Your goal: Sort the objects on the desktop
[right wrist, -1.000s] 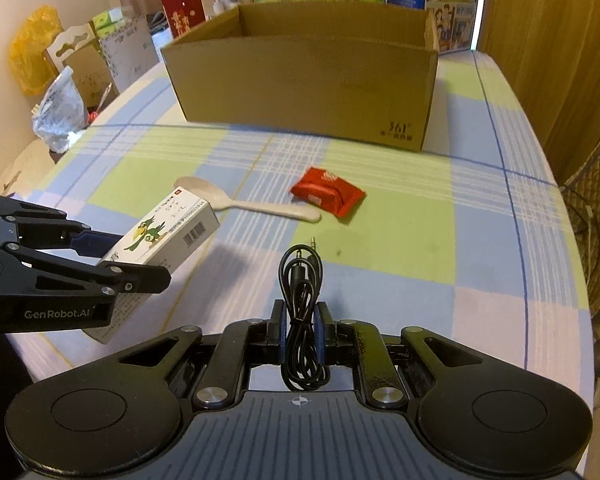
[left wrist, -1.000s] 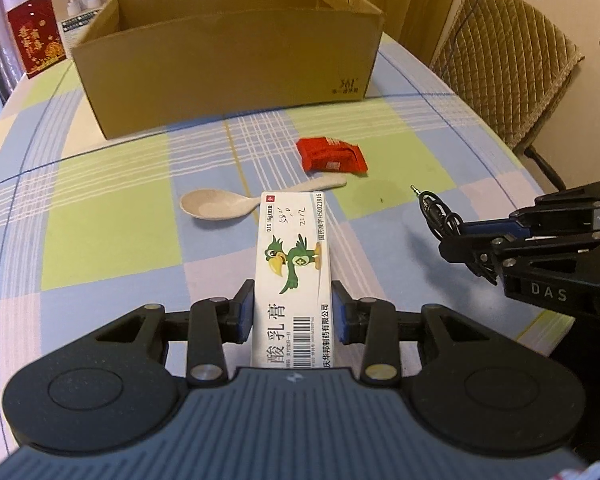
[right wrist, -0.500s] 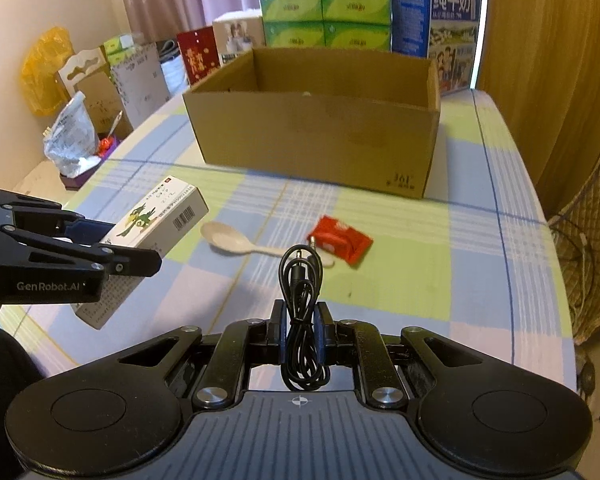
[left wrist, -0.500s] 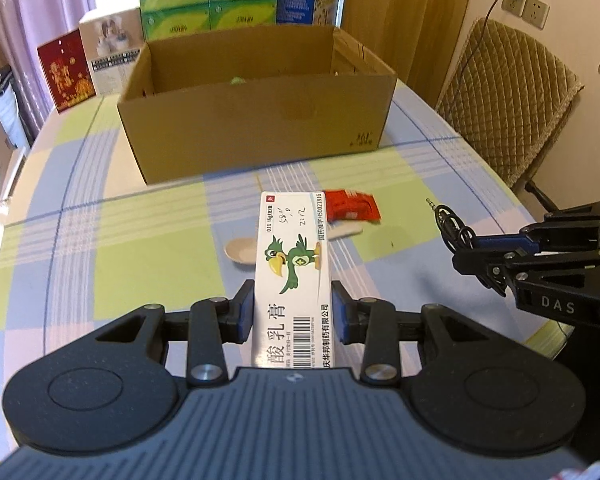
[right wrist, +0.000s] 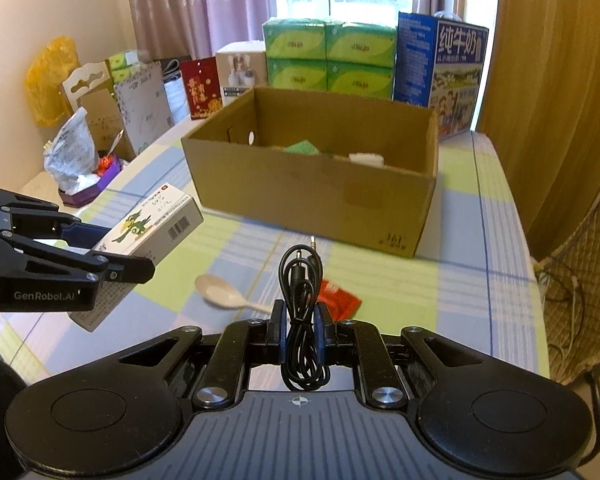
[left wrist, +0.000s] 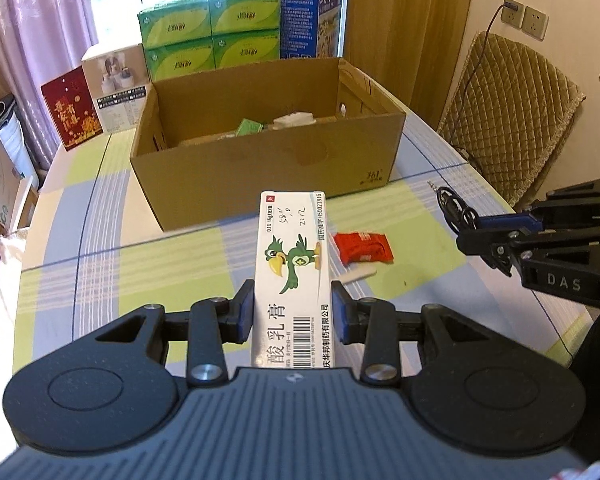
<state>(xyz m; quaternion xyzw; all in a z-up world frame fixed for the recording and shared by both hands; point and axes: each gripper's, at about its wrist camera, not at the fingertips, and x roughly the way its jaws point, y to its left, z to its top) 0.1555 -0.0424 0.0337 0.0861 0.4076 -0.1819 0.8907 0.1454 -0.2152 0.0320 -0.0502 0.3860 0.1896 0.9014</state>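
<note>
Two grippers loaded, both off the worktop

I've got the left gripper [left wrist: 293,312] clamped on the ointment box [left wrist: 292,276], held in the air w/ its far end toward the cardboard box [left wrist: 268,168]. Right gripper [right wrist: 301,330] pinches the coiled black cable [right wrist: 302,308]. Spoon [right wrist: 224,295] & red packet [left wrist: 363,246] lie on the checked worktop [right wrist: 480,280], near the carton's front wall.

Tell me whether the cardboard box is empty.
Not empty. The box is open-topped, and a green item and a white one show inside.
</note>
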